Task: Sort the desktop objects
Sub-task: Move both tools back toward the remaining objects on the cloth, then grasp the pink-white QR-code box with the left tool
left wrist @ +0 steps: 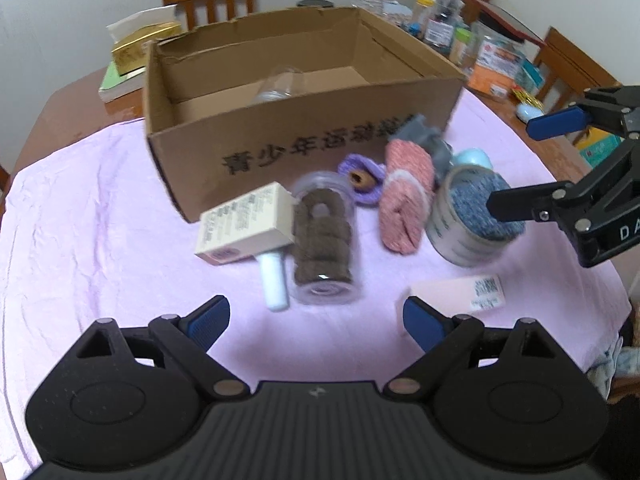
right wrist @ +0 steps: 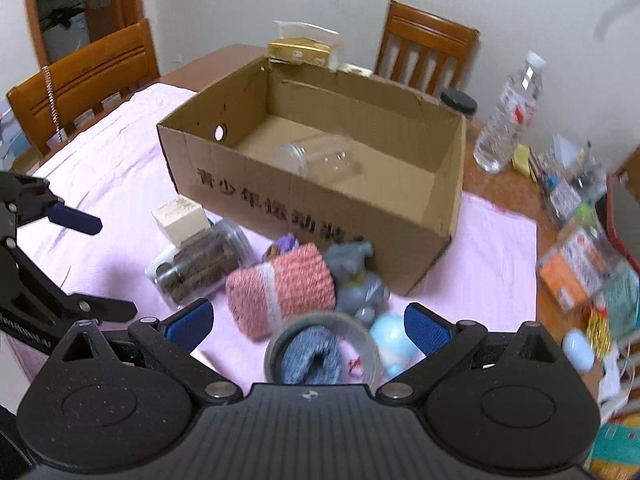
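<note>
1. The left gripper [left wrist: 316, 318] hovers over the pink cloth [left wrist: 100, 240] with its jaws spread wide and nothing between them; the right gripper [right wrist: 308, 326] is likewise spread, with the clear tape roll stuffed with a blue knitted cloth [right wrist: 316, 354] lying between and just under its blue pads [right wrist: 424, 326]
2. The open brown cardboard box [left wrist: 304, 148] stands at the far side of the cloth and already holds one empty clear plastic jar [right wrist: 320, 158] on its side
3. The things not yet sorted lie in a cluster just in front of the box: a cream rectangular carton [left wrist: 244, 224], a clear plastic jar of brown round biscuits [left wrist: 324, 240], a white tube [left wrist: 274, 280], a purple knitted piece [left wrist: 360, 182], a rolled pink-and-white knitted cloth [left wrist: 406, 196], a grey toy figure [right wrist: 358, 276] and a pale blue round toy [right wrist: 394, 344]
4. The tape roll looks light and stiff, with a slick outer face, so I would judge a pinch across its rim safer than squeezing the soft filling, which may slip out
5. The biscuit jar seems heavier, smooth and prone to rolling; take it across the middle of its body
</note>
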Demonstrator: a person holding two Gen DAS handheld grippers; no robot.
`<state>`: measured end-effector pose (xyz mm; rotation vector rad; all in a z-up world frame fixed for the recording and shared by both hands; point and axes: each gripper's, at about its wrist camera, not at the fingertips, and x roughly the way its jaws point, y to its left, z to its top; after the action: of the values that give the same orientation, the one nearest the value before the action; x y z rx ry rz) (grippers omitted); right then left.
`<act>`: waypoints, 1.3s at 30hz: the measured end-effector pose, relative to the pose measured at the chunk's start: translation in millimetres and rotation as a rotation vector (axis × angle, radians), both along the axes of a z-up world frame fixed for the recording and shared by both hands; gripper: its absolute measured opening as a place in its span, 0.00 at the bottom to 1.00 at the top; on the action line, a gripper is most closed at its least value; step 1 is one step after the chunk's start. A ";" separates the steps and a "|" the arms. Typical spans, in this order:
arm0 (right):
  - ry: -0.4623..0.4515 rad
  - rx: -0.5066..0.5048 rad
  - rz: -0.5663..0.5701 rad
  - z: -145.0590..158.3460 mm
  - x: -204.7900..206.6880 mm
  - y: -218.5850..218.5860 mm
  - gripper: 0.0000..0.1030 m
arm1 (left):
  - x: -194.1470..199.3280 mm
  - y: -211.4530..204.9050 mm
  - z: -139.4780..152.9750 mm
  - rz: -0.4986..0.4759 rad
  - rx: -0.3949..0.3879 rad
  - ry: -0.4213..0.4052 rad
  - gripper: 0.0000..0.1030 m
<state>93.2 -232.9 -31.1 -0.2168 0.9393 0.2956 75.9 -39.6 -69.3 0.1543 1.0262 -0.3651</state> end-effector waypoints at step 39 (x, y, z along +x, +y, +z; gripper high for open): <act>0.034 0.048 0.096 -19.5 -44.0 -94.8 1.00 | -24.3 -110.9 -44.7 0.121 0.033 -0.001 0.91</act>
<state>49.2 -327.7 -50.7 -0.2135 0.9562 0.4114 51.6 -150.5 -114.1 0.1212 1.0361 -0.2378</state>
